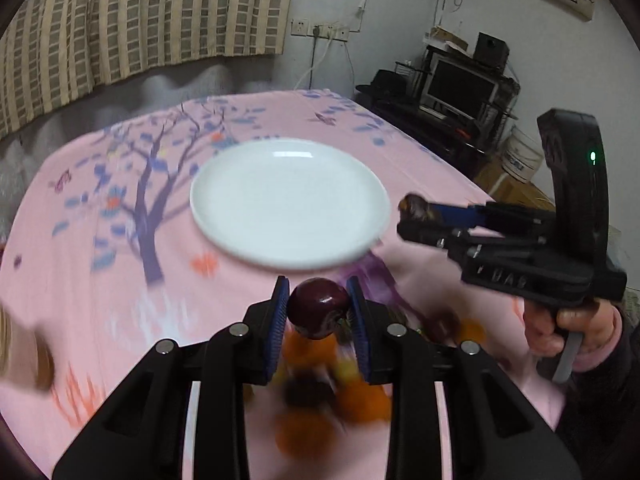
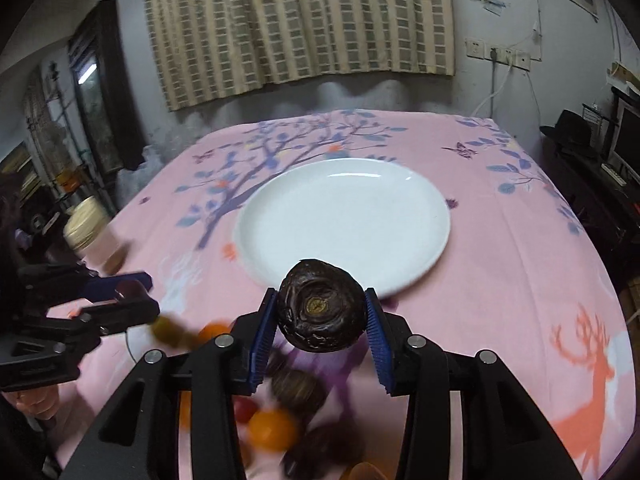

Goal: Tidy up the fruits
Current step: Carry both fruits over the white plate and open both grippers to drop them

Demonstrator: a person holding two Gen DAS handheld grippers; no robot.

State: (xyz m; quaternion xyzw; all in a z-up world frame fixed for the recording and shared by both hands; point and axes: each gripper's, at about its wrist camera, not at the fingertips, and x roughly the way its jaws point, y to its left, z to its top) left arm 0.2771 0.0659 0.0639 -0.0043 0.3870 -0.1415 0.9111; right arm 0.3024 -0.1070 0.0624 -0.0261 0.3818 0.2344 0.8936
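Two handheld tongs work over a counter w/ a pink tree-print cloth (image 2: 500, 280). The left tongs (image 1: 319, 312) pinch a glossy dark-red round fruit (image 1: 318, 307) between blue pads, held above the cloth just short of the near rim of a white plate (image 1: 288, 204). The right tongs (image 2: 322, 316) pinch a wrinkled dark-brown fruit (image 2: 321, 305), its pale stem scar facing the camera, also raised at the plate's near rim. The plate sits bare at about the middle of the counter. A blurred pile of loose fruit (image 2: 272, 428), orange and dark pieces, lies on the cloth near the counter's front edge, below both tongs. A pale jar (image 2: 90, 226) stands at the counter's left edge. From the left wrist view, the right tongs come in from the right side, gripped by a hand (image 1: 560, 324) in a pink cuff. Striped curtain (image 2: 300, 20) hangs on the far wall; a monitor (image 1: 460, 84) sits past the right edge.
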